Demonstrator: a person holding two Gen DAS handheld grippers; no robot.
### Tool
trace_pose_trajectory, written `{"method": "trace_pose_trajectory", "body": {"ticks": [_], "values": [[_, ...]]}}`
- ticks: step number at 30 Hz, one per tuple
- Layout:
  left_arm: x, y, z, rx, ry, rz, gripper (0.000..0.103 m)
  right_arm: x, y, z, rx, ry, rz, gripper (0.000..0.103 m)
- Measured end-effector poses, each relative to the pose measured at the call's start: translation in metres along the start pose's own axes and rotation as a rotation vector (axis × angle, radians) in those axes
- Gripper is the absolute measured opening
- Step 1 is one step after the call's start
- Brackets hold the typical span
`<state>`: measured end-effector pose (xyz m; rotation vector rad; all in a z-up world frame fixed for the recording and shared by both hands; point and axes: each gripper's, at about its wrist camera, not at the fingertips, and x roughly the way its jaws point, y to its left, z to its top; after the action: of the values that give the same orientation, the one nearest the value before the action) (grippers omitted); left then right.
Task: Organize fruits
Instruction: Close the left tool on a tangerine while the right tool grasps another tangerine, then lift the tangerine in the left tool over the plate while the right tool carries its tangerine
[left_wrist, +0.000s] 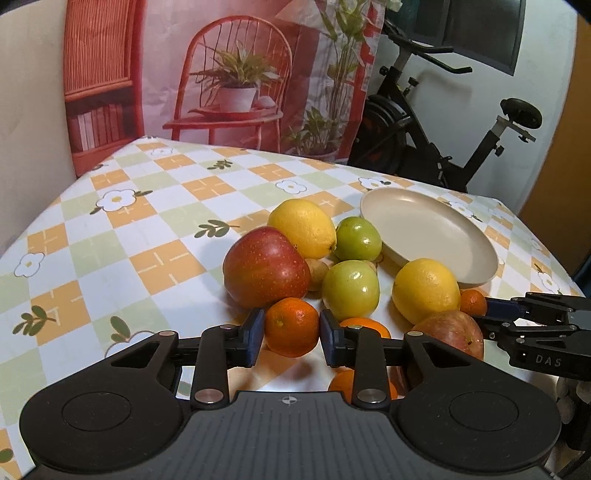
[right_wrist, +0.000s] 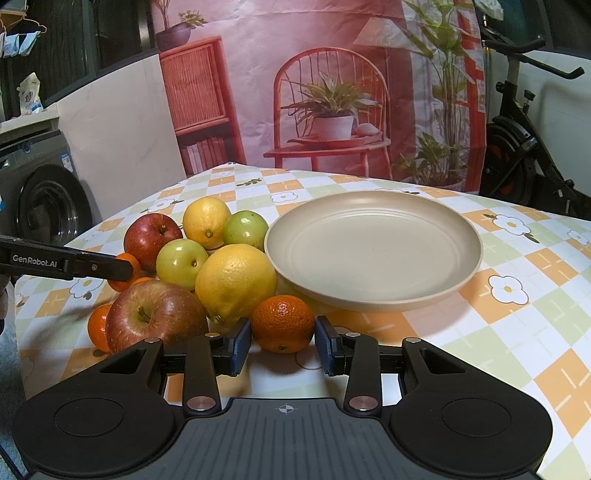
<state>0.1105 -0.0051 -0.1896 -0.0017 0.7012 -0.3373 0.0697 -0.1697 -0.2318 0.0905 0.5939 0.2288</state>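
Observation:
A pile of fruit lies on the checked tablecloth beside an empty beige plate (right_wrist: 373, 251). In the left wrist view my left gripper (left_wrist: 291, 332) has its pads touching both sides of a mandarin (left_wrist: 291, 326), in front of a red apple (left_wrist: 266, 267), two green apples (left_wrist: 351, 290), and two lemons (left_wrist: 424, 290). In the right wrist view my right gripper (right_wrist: 282, 345) is open around another mandarin (right_wrist: 282, 323), with gaps at both pads. This mandarin sits by a lemon (right_wrist: 236, 282) and a red apple (right_wrist: 157, 317). The plate also shows in the left wrist view (left_wrist: 428, 236).
More mandarins (right_wrist: 98, 326) lie at the pile's near-left side. An exercise bike (left_wrist: 436, 122) stands behind the table at the right, a washing machine (right_wrist: 44, 199) to the left. A printed backdrop (right_wrist: 314, 88) hangs behind the far table edge.

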Motion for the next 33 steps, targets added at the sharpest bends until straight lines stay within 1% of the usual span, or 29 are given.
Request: {"method": "trace_pose_trajectory", "body": {"ticks": [8, 14, 20, 33], "values": [[-0.009, -0.005, 0.002, 0.027, -0.031, 0.009, 0.034, -0.002, 0.000, 0.000, -0.001, -0.008, -0.003, 0.035], [-0.013, -0.006, 0.007, 0.035, -0.049, 0.020, 0.034, -0.008, -0.002, 0.000, 0.030, -0.028, -0.030, 0.035], [-0.017, -0.009, 0.008, 0.045, -0.057, 0.025, 0.034, -0.010, 0.000, -0.001, 0.029, -0.037, -0.055, 0.035], [-0.020, -0.011, 0.011, 0.058, -0.069, 0.033, 0.034, -0.016, -0.007, -0.002, 0.080, -0.078, -0.083, 0.035]]}}
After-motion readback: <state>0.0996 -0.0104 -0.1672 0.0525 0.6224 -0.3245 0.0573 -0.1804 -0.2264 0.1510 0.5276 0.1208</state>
